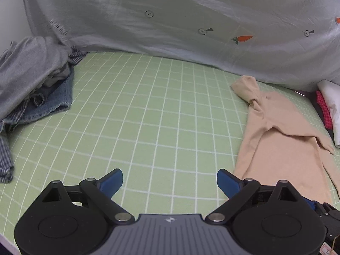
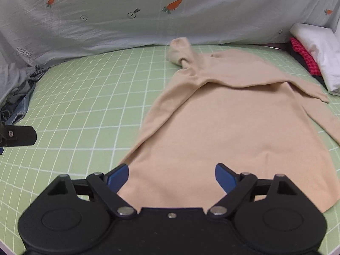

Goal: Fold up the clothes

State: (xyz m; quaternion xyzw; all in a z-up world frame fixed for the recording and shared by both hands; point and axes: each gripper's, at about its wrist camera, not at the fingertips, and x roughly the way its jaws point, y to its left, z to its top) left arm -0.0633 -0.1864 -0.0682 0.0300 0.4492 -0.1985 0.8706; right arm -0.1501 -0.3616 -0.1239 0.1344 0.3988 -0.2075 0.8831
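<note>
sweater (image 2: pixel 223 127): soft matt knit, seemingly | sheet (image 1: pixel 148 110): smooth cloth | gripper fingers (image 1: pixel 112 181): matt blue plastic

No legible text on anything.

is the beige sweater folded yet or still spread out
Partly folded: the beige sweater lies flat on the green mat, body full length, one sleeve laid across the chest.
</note>
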